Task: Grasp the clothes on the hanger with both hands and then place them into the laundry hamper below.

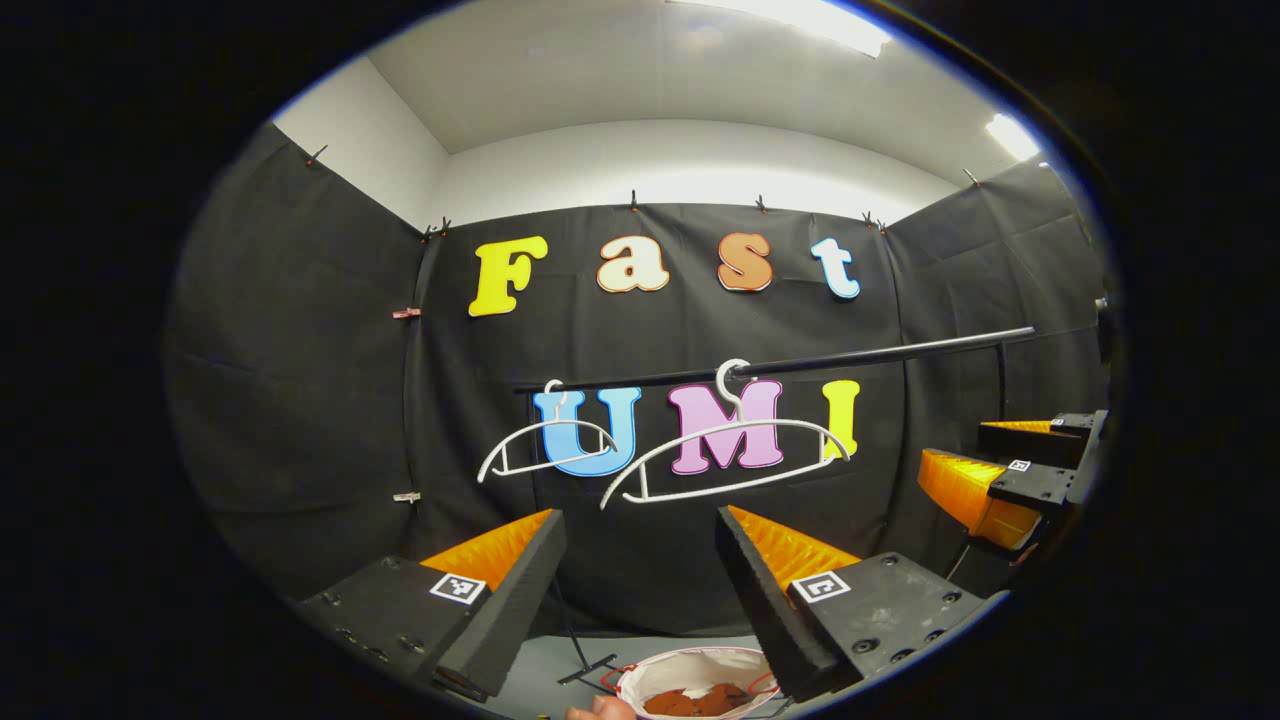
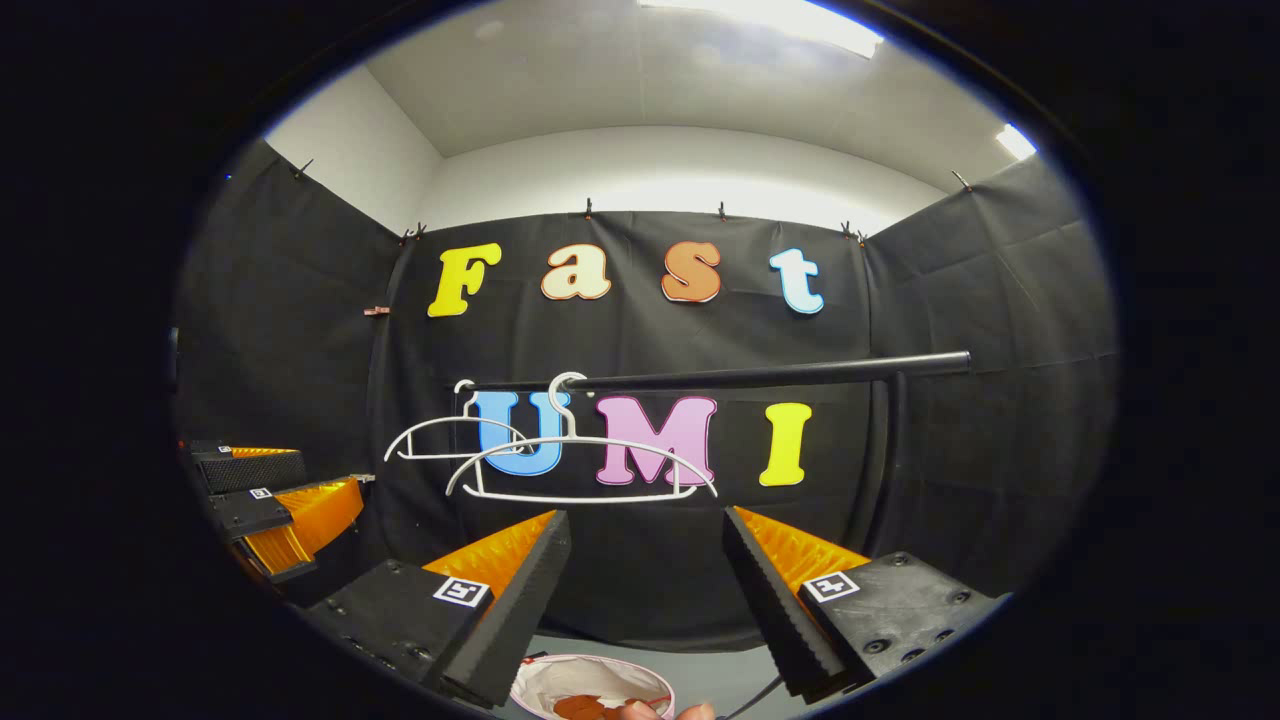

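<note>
In the left gripper view the left gripper point(image 1: 640, 590) is held with its fingers spread wide and nothing between them, and the right gripper point(image 1: 1010, 470) shows at the right edge, also apart. The right gripper view shows its own gripper point(image 2: 645, 595) open and bare, with the left one point(image 2: 275, 500) at the left edge. Two white hangers point(image 1: 725, 455) hang bare on a dark rail point(image 1: 850, 355). Below, the hamper point(image 1: 700, 662) holds a reddish-brown garment point(image 1: 700, 700); a fingertip point(image 1: 605, 708) shows at its rim.
</note>
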Demonstrator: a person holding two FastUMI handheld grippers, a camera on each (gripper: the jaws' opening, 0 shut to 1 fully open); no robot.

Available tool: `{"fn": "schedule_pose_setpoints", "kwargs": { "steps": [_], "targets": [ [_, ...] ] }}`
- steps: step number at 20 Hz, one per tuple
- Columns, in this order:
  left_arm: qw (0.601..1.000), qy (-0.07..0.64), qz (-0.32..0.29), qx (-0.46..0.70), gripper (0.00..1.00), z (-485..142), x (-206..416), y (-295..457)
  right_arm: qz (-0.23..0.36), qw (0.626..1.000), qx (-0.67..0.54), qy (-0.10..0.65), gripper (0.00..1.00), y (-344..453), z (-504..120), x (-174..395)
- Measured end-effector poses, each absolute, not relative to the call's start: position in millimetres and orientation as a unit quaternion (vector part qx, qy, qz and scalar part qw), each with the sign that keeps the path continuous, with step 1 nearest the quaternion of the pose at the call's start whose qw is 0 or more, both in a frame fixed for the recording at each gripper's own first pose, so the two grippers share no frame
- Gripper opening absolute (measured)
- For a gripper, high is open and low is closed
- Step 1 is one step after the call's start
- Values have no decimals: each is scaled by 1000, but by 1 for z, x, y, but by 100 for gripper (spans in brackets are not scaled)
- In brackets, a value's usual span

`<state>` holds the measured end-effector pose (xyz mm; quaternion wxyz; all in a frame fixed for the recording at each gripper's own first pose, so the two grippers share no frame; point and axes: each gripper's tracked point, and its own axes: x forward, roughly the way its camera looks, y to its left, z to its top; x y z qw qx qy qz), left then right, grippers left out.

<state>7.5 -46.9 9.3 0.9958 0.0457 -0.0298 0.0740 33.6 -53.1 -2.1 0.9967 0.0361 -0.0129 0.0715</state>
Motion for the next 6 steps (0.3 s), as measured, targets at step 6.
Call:
{"fn": "schedule_pose_setpoints", "kwargs": {
  "steps": [6],
  "targets": [
    [996,-30,76,45,95,10,9,-46,70,997,36,-11,98,-54,-3,35]
  ]
}}
